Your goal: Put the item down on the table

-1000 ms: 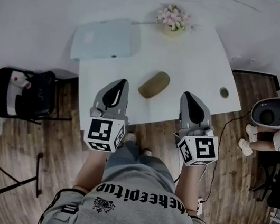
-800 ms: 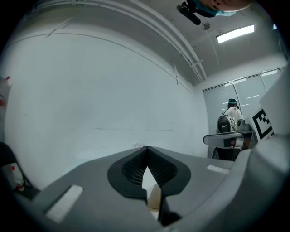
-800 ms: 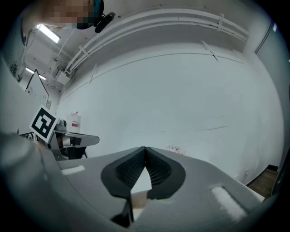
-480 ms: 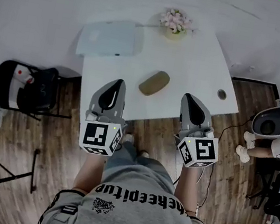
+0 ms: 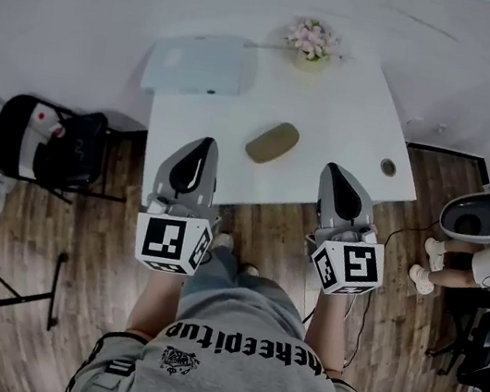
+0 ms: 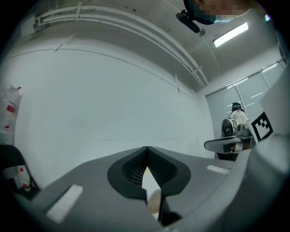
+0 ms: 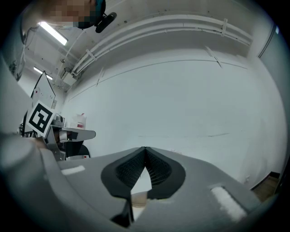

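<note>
The brown oblong item lies flat on the white table, just ahead of and between the left gripper and right gripper, touching neither; both have their jaws pressed together, empty.

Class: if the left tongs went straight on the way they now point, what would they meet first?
Likely the pale blue board lying ahead of the left tongs on the table; their height is unclear, so they might pass over it towards the wall.
</note>
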Demonstrator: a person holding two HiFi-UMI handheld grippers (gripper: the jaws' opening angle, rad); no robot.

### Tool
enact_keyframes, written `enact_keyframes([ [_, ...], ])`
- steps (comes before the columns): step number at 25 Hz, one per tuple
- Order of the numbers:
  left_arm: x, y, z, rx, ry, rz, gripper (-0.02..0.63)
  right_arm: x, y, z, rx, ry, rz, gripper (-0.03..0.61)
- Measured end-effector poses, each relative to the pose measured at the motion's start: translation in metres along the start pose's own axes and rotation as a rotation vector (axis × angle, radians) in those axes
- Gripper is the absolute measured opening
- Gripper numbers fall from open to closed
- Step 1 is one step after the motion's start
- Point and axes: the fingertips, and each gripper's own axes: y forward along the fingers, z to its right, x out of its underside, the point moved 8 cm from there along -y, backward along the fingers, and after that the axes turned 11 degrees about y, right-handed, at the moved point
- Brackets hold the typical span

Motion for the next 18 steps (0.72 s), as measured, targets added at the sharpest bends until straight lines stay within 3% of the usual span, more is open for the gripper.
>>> enact_keyframes([
  [18, -0.009, 0.008, 0.018, 0.009, 0.028, 0.005, 0.018, -0.006, -0.008, 0.012, -0.006, -0.001, 0.009, -0.005],
])
